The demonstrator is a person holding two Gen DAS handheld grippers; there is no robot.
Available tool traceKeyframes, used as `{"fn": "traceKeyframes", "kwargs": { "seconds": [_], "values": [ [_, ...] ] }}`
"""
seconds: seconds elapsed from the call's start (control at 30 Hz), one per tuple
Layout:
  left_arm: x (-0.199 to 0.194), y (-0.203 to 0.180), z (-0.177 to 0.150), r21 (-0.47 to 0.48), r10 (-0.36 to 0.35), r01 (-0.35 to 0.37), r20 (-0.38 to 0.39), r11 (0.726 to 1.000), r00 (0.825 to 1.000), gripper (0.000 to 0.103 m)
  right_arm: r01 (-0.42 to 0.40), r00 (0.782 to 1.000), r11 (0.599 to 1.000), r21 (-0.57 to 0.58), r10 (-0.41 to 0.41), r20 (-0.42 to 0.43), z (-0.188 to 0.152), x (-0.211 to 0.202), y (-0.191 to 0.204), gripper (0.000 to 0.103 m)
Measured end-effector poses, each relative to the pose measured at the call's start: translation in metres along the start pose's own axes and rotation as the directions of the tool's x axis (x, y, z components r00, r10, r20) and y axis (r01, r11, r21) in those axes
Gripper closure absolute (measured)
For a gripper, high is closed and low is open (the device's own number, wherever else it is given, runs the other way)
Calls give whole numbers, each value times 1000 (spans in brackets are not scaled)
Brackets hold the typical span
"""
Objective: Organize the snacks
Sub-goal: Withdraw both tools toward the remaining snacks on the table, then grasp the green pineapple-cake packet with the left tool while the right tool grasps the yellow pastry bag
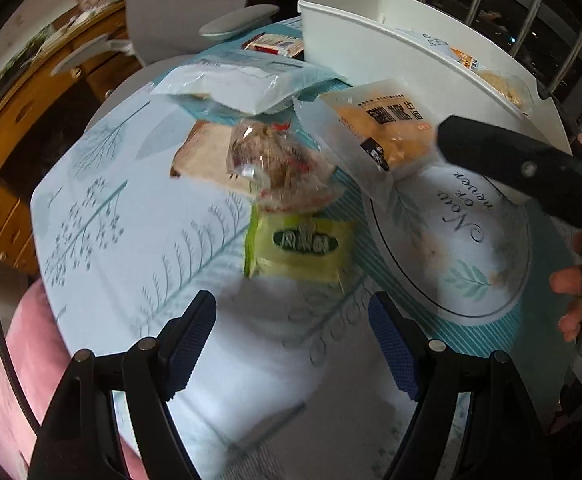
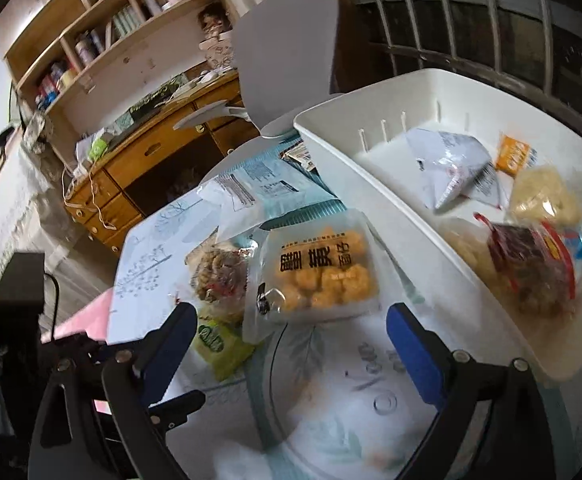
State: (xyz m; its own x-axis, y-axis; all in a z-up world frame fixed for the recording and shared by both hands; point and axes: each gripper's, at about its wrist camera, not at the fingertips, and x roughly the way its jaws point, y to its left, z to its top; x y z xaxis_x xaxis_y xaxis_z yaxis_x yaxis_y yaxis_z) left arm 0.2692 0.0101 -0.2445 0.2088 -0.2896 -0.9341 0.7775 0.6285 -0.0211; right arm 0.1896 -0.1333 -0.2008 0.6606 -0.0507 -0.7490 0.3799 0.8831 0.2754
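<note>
On the bench (image 1: 139, 216), both hand-held grippers, left (image 1: 293, 344) and right (image 2: 291, 344), stand open and empty; green packet (image 1: 303, 248) is blurred, partly covered by a clear bag (image 1: 279, 164).

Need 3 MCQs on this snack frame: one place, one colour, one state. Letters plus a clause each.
1. Where does the bag of orange puffs lie?
A. in the white bin
B. on the tablecloth beside the bin
C. on the chair

2. What colour is the small packet nearest the left tongs?
A. yellow-green
B. red
C. black

3. How do the right tongs stand?
A. shut on a bag
B. open, nothing between the pads
C. shut, empty

Answers:
1 B: it rests on the tablecloth, outside the wall of the white bin.
2 A: its wrapper is yellow-green with a dark green label.
3 B: the blue pads stand wide apart above the cloth.
</note>
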Motion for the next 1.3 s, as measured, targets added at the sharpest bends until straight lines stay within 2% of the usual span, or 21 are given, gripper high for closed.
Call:
{"fn": "traceKeyframes", "kwargs": {
  "seconds": [0.2,0.4,0.67,0.97,1.13,1.3],
  "values": [
    [18,5,12,43,-54,53,16,998,998,25,60,997,993,-104,-56,49,2,17,12,7],
    [34,2,21,78,-74,73,11,994,997,25,128,991,980,-150,-122,46,-1,31,15,7],
    [44,-3,29,121,-83,81,17,989,996,31,172,985,970,-171,-170,25,-1,45,13,7],
    [43,-4,32,126,-75,69,43,990,996,45,242,969,946,-215,-245,10,-6,59,18,4],
    [41,-4,29,109,-74,67,56,992,996,50,243,969,946,-215,-246,10,-7,62,17,3],
    [38,-4,23,90,-69,62,69,994,995,51,229,971,955,-190,-238,-24,-5,66,14,3]
  ]
}}
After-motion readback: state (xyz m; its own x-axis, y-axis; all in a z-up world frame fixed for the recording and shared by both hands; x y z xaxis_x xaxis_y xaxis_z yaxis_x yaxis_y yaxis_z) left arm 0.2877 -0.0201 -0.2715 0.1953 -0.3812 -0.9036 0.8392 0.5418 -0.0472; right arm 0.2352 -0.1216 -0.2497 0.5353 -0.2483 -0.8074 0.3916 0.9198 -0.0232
